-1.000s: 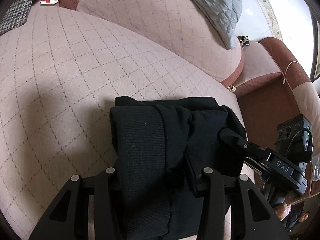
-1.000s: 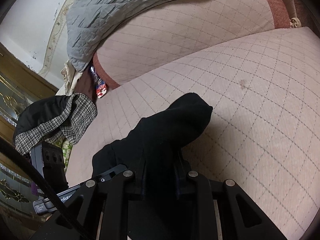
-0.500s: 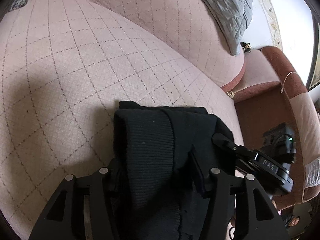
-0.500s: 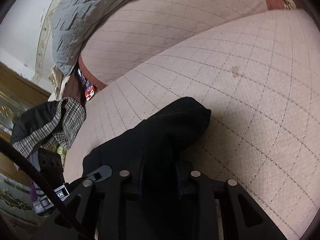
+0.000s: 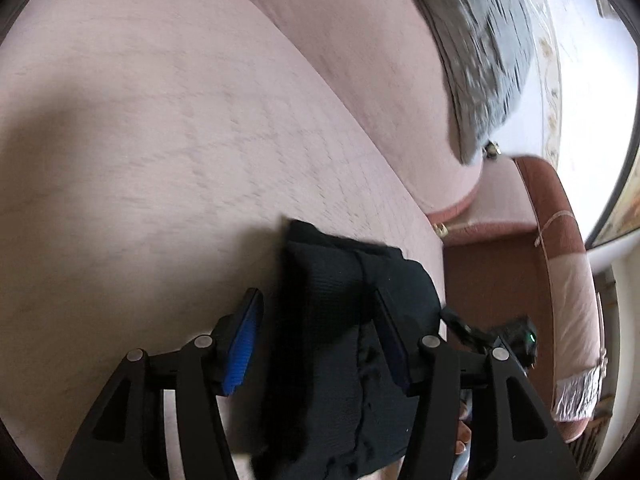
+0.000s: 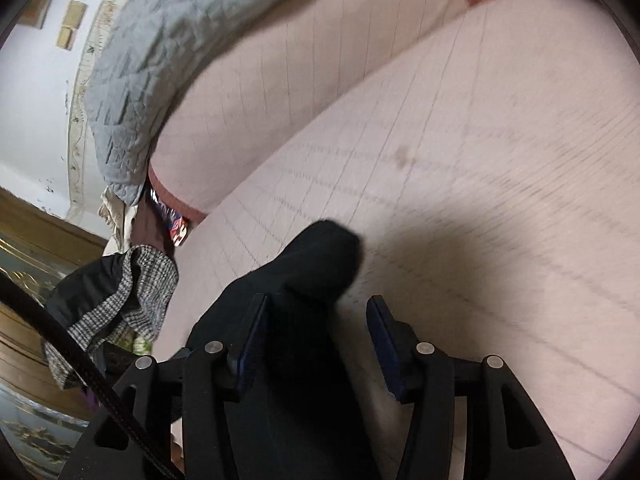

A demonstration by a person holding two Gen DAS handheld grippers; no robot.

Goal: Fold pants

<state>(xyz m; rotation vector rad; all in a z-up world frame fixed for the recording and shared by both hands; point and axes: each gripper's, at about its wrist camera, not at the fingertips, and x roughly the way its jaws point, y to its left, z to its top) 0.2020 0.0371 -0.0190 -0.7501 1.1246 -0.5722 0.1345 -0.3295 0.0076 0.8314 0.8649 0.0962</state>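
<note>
The black pants (image 5: pixel 344 320) lie folded in a thick bundle on the pink quilted sofa seat (image 5: pixel 160 152). My left gripper (image 5: pixel 316 320) is open, its blue-padded fingers (image 5: pixel 242 340) apart on either side of the bundle's ribbed end. In the right wrist view the same pants (image 6: pixel 304 280) lie bunched on the seat (image 6: pixel 480 200). My right gripper (image 6: pixel 316 320) is open too, the cloth lying between its spread fingers near the left one. The right gripper's body (image 5: pixel 516 340) shows past the bundle in the left view.
A grey quilted blanket (image 5: pixel 484 52) hangs over the sofa back. A brown and pink armrest (image 5: pixel 556 260) is at the right. A checked and black garment (image 6: pixel 116 300) lies at the sofa's left end near a wooden cabinet (image 6: pixel 24 272).
Both grippers have opened and let go of the pants. Both have pulled back a little, and the bundle rests on the seat. The views are blurred by motion.
</note>
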